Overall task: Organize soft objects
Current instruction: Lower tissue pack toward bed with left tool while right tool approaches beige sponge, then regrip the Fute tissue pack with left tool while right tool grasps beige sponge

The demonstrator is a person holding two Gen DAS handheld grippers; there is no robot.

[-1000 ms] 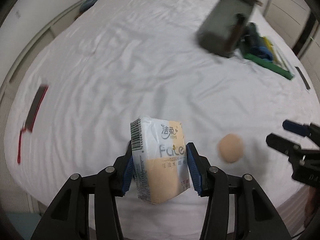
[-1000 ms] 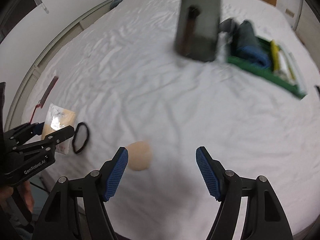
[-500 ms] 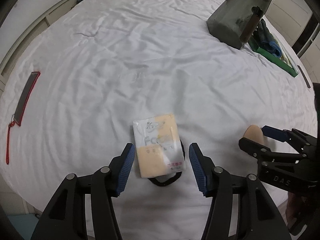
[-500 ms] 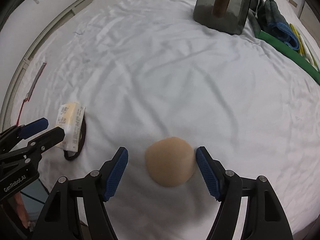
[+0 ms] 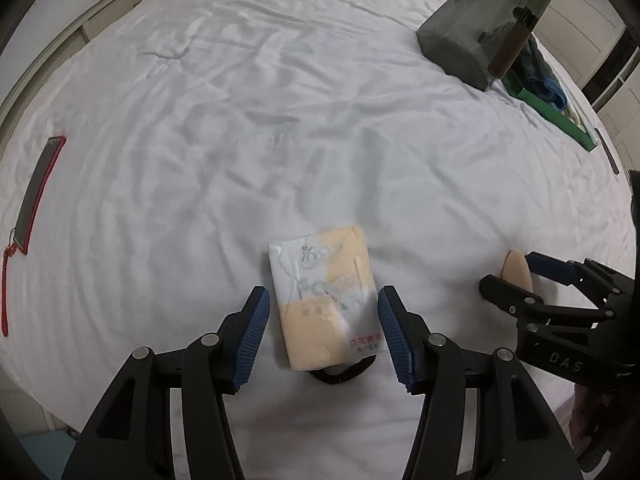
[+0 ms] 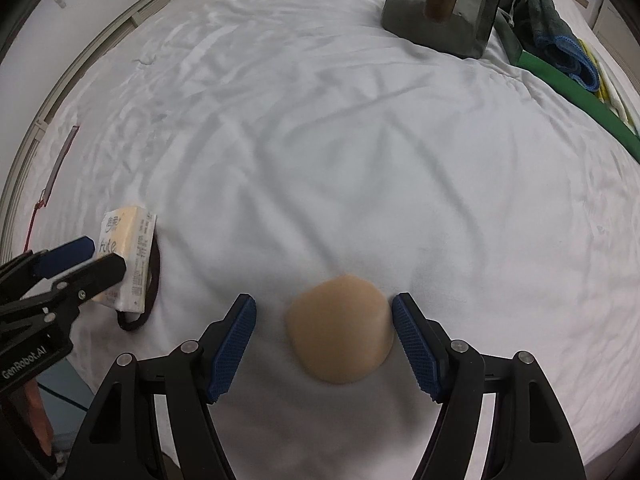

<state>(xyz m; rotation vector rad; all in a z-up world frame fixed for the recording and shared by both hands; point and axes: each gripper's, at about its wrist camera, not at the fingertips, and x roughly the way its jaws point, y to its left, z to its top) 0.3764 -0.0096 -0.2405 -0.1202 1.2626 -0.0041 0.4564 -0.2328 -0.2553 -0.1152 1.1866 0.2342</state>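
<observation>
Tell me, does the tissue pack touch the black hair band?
Touching. In the right wrist view, the tissue pack lies on top of the hair band, whose loop sticks out from under its edge.

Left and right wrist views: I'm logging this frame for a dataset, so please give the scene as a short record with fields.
surface: white bedsheet
left gripper: open, straddling the tissue pack
tissue pack: lies flat on a black hair band
right gripper: open, around the beige sponge
far right: dark bin, green tray with a folded cloth
left edge: red-cased phone
</observation>
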